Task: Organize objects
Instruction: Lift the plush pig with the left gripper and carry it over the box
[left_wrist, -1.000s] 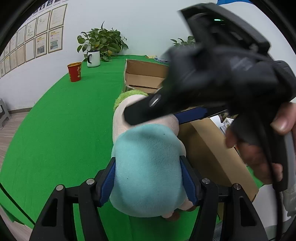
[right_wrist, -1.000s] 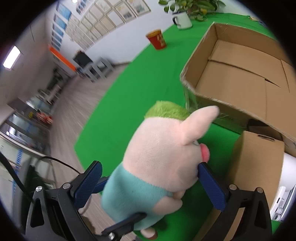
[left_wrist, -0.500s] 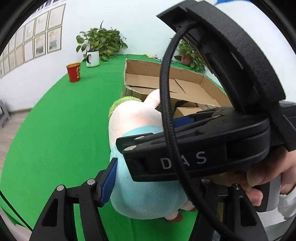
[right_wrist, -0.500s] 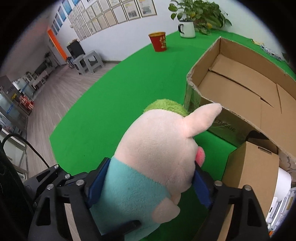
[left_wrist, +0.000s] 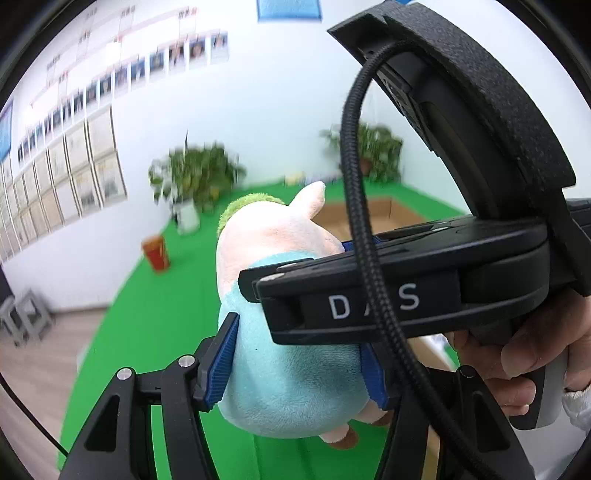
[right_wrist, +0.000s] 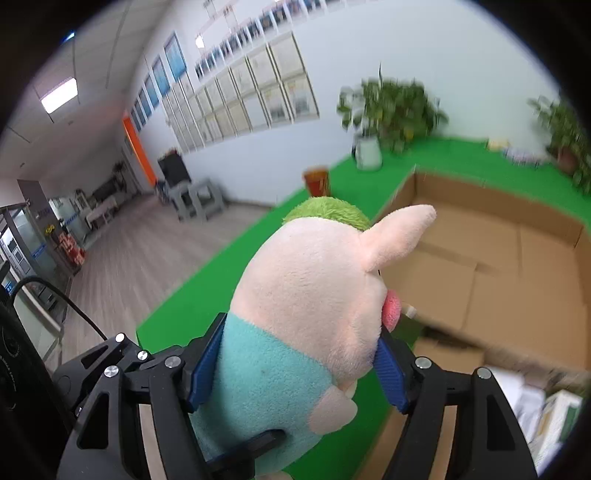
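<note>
A plush pig (left_wrist: 288, 376) with a teal shirt and green hair hangs above the green table, held by both grippers. My left gripper (left_wrist: 299, 369) has its blue pads pressed into the teal body, and its jaws are closing. My right gripper (right_wrist: 297, 369) squeezes the pig (right_wrist: 306, 295) around the neck and lower head, its jaws closing too. The right gripper's black housing (left_wrist: 424, 280) and cable cross the left wrist view and hide part of the toy. A person's hand (left_wrist: 517, 354) grips its handle.
An open cardboard box (right_wrist: 498, 258) sits just beyond the pig on the green cloth (right_wrist: 207, 295), with a smaller carton (right_wrist: 447, 350) in front of it. A red cup (right_wrist: 317, 181) and a white mug (right_wrist: 367, 151) with a plant stand near the far wall.
Both grippers have risen with the pig, and both views now tilt up toward the wall. The right jaws went from wide apart to pressing on the toy.
</note>
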